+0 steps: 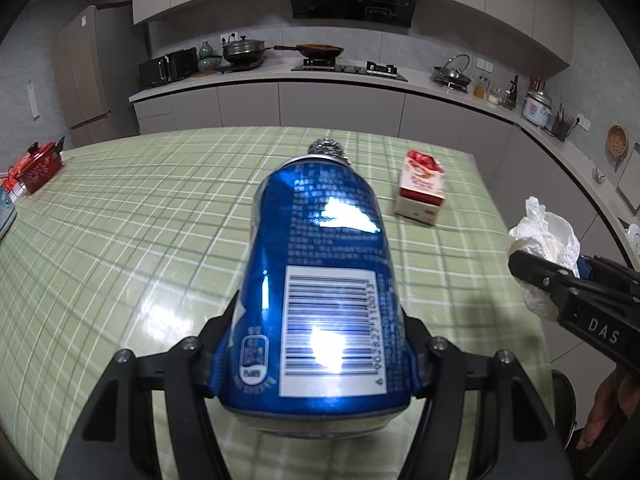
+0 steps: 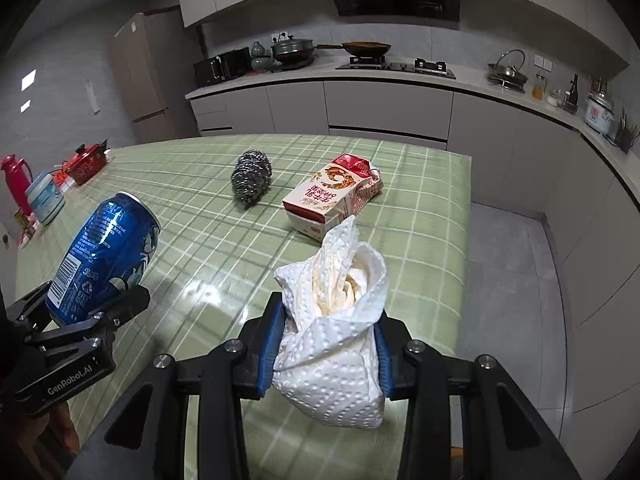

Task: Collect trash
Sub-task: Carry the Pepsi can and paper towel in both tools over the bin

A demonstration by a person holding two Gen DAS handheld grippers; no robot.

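Ahead of the left gripper (image 1: 316,364), the blue can (image 1: 320,280) hides most of the steel scourer (image 1: 329,149) and the counter (image 1: 120,240) beneath; its small print is blurred. The crumpled paper towel (image 2: 336,320) covers the inner pads of the right gripper (image 2: 326,354). The lower picture edges cut off both gripper bodies.

Table in green check cloth

On the table (image 2: 420,248) lie a steel scourer (image 2: 251,179) and a carton (image 2: 332,196) on its side; a red box (image 2: 86,162) and tub (image 2: 45,197) stand at its left edge.

Both wrist views angle down, close; share table (image 1: 120,216), counter (image 2: 400,74).
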